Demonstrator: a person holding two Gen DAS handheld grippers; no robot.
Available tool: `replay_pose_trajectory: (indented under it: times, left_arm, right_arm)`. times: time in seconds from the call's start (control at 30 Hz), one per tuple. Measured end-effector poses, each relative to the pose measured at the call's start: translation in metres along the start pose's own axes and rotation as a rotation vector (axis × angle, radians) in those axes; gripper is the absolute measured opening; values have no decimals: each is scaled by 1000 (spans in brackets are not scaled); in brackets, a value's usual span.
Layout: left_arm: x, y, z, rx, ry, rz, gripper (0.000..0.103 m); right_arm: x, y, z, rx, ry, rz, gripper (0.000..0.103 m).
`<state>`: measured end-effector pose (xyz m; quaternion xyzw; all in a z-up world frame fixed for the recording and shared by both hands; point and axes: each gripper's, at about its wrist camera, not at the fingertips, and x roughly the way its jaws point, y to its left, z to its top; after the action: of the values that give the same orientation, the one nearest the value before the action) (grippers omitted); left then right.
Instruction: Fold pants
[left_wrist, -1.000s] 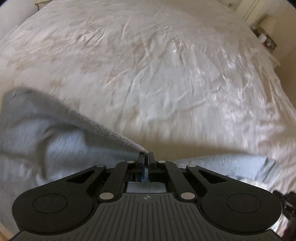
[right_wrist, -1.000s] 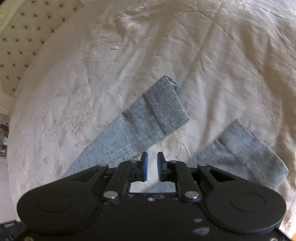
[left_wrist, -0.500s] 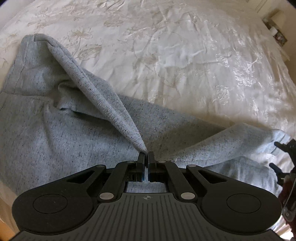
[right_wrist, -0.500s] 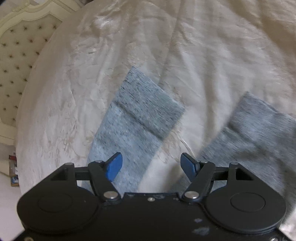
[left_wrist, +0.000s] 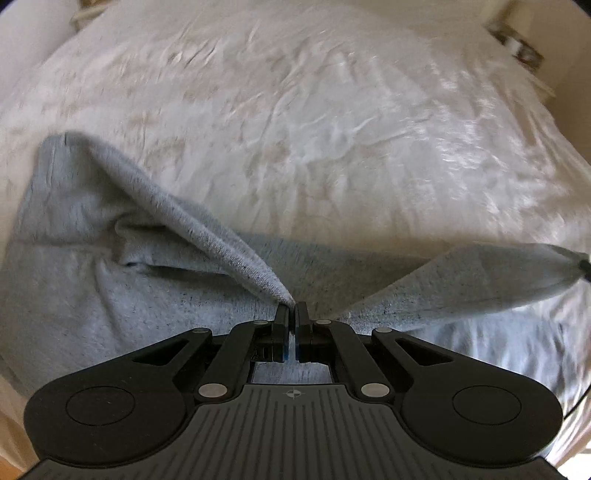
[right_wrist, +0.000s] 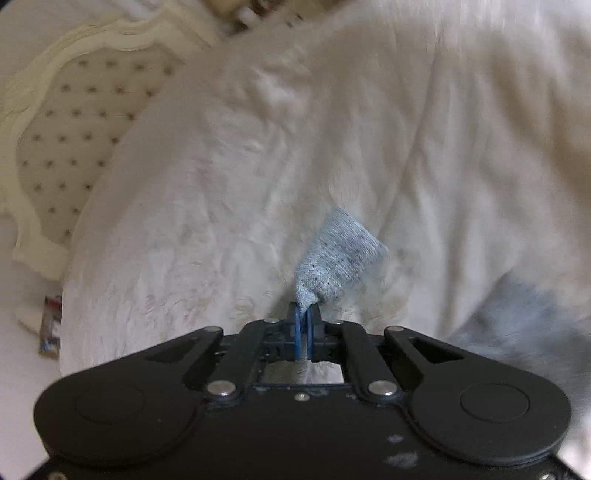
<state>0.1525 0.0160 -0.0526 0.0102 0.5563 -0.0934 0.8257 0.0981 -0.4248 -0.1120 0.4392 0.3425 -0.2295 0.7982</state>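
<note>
At lower centre, my right hand-held gripper (right_wrist: 304, 308), spread wide a moment ago, now pinches a leg cuff (right_wrist: 338, 256) of the pants (left_wrist: 110, 295), while my left hand-held gripper (left_wrist: 291, 308) stays clamped on the waist edge, so folding can begin.

Far pant leg (right_wrist: 524, 325) blurred.

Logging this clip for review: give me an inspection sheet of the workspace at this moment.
Surface: bed with a wrinkled cream bedspread.
Job's things: grey pants, partly lifted, not folded flat.
Clutter: nothing seen on the bed.
Grippers: left gripper shut on a pants edge; right gripper shut on a leg cuff.
Cables: nothing seen.
Surroundings: tufted headboard; blurred items beside the bed.
</note>
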Motion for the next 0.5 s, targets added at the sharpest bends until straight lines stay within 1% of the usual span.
replay_pose_trajectory:
  times: [0.07,0.13,0.23,0.3,0.4,0.5]
  left_arm:
    - [-6,-1,-14,33,4,-21,2]
    - [-2,-4,-32,63,37,-19,2]
    - [16,-6,-57,77,105,-1,2]
    - [29,-6,-72,74,149,9,2]
    - [37,-4,-81,62,169,18,2]
    - [36,-4,-80,64,152,14,2]
  right_arm:
    - [-30,-6,-6,-28,-16,-31,5]
    - [-47,-23,-19,-43,9,-97,5]
    - [-45,-57,-48,-34,91,-231,5]
    - [-40,-76,-64,-11,129,-285,5]
    - [-38,-88,-71,5,142,-307,5]
    - [-40,-83,-66,-25,123,-289,5]
